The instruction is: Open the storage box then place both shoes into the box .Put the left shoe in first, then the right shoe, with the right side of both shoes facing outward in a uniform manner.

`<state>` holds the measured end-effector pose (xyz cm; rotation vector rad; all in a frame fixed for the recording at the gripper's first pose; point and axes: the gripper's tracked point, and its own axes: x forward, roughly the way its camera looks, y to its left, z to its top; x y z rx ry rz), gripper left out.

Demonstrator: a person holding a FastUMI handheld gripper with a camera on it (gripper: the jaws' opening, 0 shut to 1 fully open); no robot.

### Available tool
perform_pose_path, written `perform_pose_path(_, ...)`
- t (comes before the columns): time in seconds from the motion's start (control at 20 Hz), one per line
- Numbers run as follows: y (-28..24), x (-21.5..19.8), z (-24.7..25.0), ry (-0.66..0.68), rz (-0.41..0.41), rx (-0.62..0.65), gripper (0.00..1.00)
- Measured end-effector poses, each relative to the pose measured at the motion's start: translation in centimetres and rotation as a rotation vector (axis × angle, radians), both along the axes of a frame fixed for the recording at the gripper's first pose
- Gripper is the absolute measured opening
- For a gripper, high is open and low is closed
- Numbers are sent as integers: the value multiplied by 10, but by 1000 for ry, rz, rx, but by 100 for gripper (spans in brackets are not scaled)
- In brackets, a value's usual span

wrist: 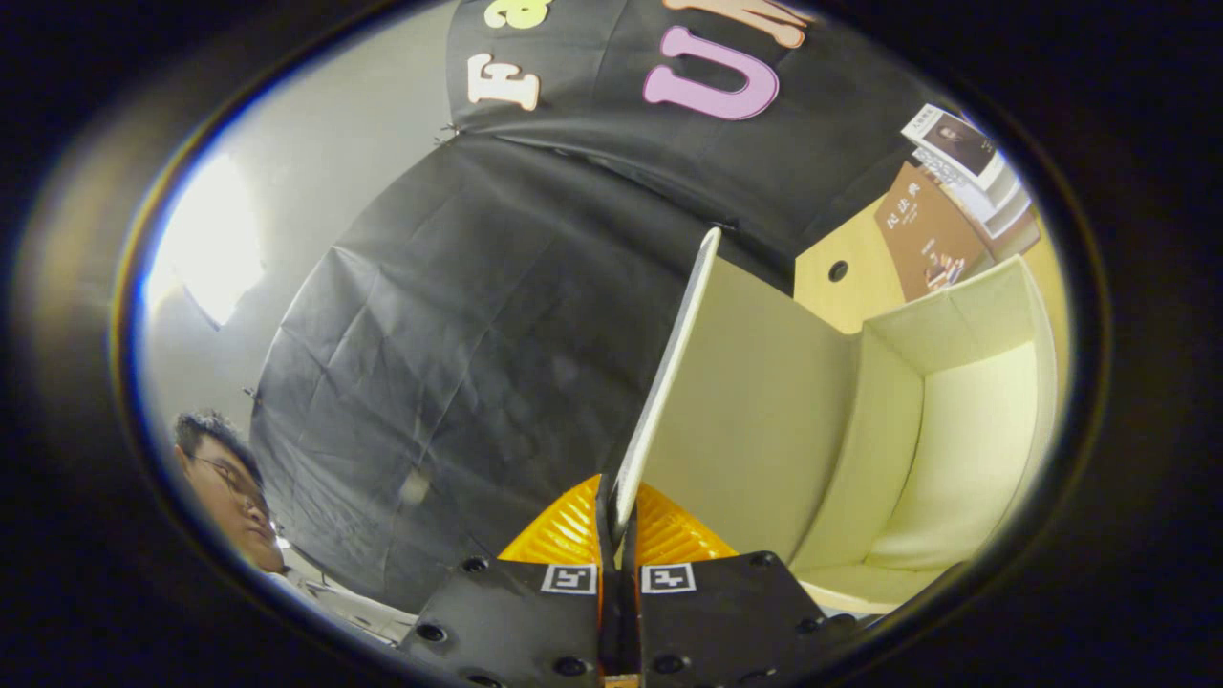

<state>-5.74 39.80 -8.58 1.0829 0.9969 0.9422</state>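
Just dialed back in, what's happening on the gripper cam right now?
The hand-held gripper is shut on the edge of the storage box's lid, both fingers pinching the thin panel, which rises edge-on straight ahead of them. The lid is swung open, and the pale inside of the storage box shows beside it with nothing visible in it. A person is off to the other side, in front of the black cloth wall. So the box-opening step is underway, and no shoe has gone in yet.
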Motion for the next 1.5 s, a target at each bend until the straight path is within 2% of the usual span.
perform_pose_path(0.2, 23, -1, -2, -7, 21, -6, 14)
perform_pose_path(0.35, 36, -3, -2, -84, 42, -56, 19)
perform_pose_path(0.5, 31, 1, -13, -203, 44, -162, 57)
perform_pose_path(0.65, 23, 6, -22, -247, 31, -211, 95)
perform_pose_path(1.05, -68, 42, -38, -380, -129, -387, 99)
perform_pose_path(1.5, -229, 71, -65, -401, -345, -629, 100)
